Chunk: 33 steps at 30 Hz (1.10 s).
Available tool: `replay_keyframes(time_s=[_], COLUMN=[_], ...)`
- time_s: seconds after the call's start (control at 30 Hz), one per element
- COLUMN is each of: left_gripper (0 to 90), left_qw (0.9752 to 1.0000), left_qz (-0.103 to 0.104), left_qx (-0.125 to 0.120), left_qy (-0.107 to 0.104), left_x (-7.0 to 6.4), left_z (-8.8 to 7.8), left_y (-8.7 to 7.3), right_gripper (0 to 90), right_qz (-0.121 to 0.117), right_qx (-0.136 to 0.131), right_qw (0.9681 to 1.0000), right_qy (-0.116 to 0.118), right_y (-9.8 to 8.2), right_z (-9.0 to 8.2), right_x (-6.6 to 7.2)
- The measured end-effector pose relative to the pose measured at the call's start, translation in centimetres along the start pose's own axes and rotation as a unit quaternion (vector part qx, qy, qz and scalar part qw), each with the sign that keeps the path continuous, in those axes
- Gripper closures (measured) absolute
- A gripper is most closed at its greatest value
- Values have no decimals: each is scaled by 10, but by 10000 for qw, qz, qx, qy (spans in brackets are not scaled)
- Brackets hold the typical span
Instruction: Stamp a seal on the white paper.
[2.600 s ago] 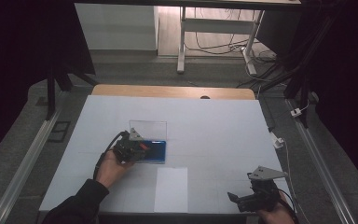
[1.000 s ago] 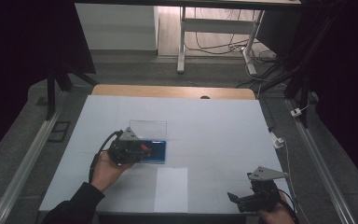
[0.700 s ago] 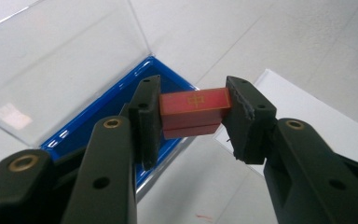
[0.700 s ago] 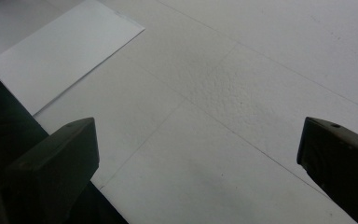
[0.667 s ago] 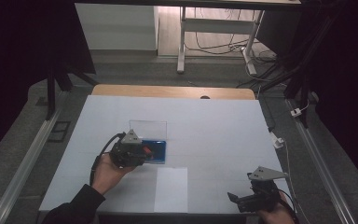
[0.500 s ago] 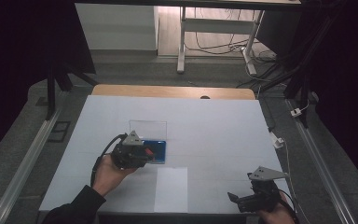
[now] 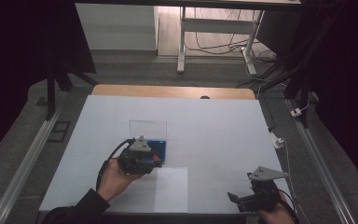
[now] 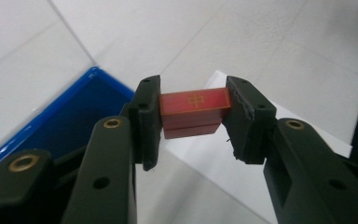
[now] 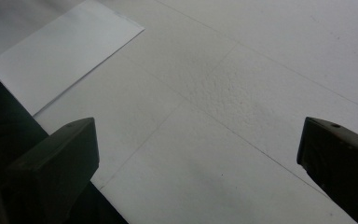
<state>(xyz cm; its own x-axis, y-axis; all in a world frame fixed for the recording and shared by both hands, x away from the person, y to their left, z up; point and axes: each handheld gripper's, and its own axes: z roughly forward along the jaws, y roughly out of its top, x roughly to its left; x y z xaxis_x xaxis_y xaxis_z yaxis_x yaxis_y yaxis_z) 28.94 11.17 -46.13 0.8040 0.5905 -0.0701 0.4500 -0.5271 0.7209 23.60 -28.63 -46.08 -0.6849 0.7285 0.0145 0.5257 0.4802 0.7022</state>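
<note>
The left hand-held gripper (image 8: 193, 123) pinches a small red block (image 8: 194, 111) between its two black jaws. The block sits crosswise between the pads, and each pad presses on one end of it. The top face of the block carries a thin golden mark. The block seems to be made of two layers, one on the other, and it hangs above the surface (image 8: 279, 42), not touching it.

To the left of this hand-held gripper and below it lies a blue tray (image 8: 70, 116), whose rim shows beside the left jaw. Directly under the block and a little to the right lies a white sheet of paper (image 8: 228, 172), flat on the surface.

In the high view the left hand-held gripper (image 7: 154, 158) is held by a hand (image 7: 114, 177) with a dark sleeve, just at the near edge of the blue tray (image 7: 162, 148). A clear upright lid (image 7: 148, 128) stands at the far side of the tray. The sheet of paper (image 7: 171, 189) lies just beside this hand-held gripper, on the side toward the person.

The right hand-held gripper (image 7: 235, 198) is well apart from the left one, near the person's edge of the surface. Its jaws are spread wide, with nothing between them, only the bare surface (image 9: 242, 93) below. A corner of the paper (image 9: 60, 51) shows beyond its left jaw.
</note>
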Motion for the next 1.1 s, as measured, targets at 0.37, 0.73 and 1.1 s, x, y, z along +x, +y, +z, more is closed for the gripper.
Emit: replay_keyframes(time_s=[0.37,0.73,1.1], left_gripper=[584,584,584], left_qw=[9997,9986,9972], left_qz=[155,346,507], left_qx=[46,134,236], left_qy=[-203,-380,-503], left_x=[-19,-34,-43], left_z=[9,19,34], left_y=[2,3,3], right_gripper=[0,0,0], right_qz=[-17,-34,-44], right_qx=[-1,4,15], right_qw=[10000,10000,10000], right_qy=[-2,-7,-3], right_y=[0,0,0], right_z=[0,0,0], right_x=[0,0,1])
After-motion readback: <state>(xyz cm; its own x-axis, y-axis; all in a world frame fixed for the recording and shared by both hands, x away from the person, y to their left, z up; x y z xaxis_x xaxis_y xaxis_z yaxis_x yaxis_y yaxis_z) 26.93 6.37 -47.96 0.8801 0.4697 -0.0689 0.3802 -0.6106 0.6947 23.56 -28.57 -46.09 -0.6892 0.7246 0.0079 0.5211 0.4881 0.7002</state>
